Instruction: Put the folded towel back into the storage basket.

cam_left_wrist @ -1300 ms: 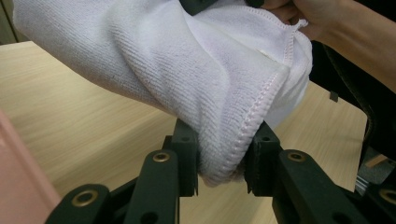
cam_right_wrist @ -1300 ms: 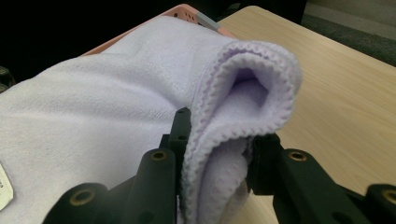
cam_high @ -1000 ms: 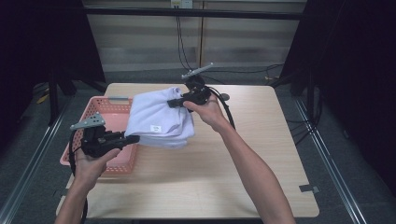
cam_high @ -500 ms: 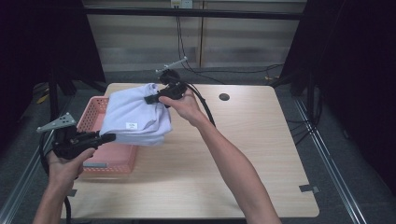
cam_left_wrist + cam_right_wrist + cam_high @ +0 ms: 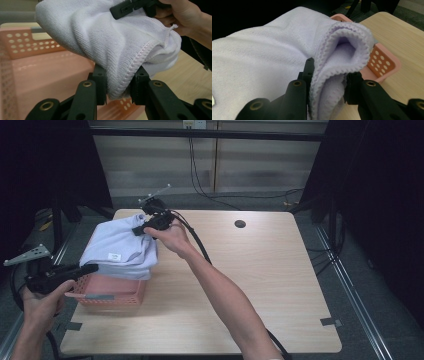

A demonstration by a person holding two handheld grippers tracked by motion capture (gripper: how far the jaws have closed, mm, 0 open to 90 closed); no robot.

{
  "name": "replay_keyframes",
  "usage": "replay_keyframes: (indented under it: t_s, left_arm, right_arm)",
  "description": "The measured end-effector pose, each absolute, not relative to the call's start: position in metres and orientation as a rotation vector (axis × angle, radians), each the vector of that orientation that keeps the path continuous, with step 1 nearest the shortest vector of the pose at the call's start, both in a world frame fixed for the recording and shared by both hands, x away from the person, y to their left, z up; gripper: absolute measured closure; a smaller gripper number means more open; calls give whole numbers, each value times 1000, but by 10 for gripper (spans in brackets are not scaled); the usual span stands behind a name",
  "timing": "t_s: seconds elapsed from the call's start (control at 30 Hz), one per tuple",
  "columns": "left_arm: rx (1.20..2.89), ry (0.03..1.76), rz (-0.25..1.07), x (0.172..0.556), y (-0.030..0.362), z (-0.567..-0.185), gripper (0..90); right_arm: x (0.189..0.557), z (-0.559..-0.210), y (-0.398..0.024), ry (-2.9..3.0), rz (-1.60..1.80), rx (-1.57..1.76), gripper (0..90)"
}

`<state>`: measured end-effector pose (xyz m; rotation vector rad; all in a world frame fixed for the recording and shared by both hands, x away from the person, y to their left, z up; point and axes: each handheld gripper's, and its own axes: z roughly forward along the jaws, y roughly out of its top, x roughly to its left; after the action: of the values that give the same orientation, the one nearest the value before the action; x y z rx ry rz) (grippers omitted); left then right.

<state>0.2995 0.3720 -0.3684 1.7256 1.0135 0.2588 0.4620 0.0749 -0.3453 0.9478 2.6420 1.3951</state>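
A folded pale lavender towel (image 5: pixel 120 247) with a small white label hangs over the pink perforated basket (image 5: pixel 112 292) at the table's left edge. My left gripper (image 5: pixel 91 267) is shut on the towel's near lower corner; in the left gripper view its jaws (image 5: pixel 119 76) pinch the stitched hem of the towel (image 5: pixel 100 37). My right gripper (image 5: pixel 138 230) is shut on the far upper edge; in the right gripper view the jaws (image 5: pixel 329 68) clamp the doubled fold of the towel (image 5: pixel 262 57). The towel hides most of the basket's inside.
The light wooden table (image 5: pixel 260 285) stretches to the right, with a round cable hole (image 5: pixel 240 224) near its far edge. Black cables trail from the right gripper along the forearm. Tape marks sit at the table's front corners. Dark floor lies beyond the basket's left side.
Both hands have carried the towel leftward, from over the table beside the basket to above the basket. Both grips have stayed the same.
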Motion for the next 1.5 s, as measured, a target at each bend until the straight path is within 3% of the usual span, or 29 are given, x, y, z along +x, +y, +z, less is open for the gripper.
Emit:
replay_keyframes:
  t_s: [0.23, 0.57, 1.2, 1.43, 1.5]
  left_arm:
    - [1718, 1082, 271, 295, 397, -378, 708]
    - [1718, 1222, 247, 300, 423, -416, 713]
    - [1877, 1294, 261, 315, 404, -450, 681]
    - [1902, 1321, 258, 324, 403, -447, 674]
    - [1919, 1321, 274, 325, 399, -446, 634]
  right_arm:
    - [463, -353, 103, 2654, 1398, 949, 688]
    - [468, -395, 132, 2687, 1371, 1028, 685]
    - [472, -445, 133, 2666, 1290, 1101, 649]
    - [473, -451, 134, 2643, 1247, 1092, 570]
    - [474, -451, 133, 2639, 1235, 1105, 534]
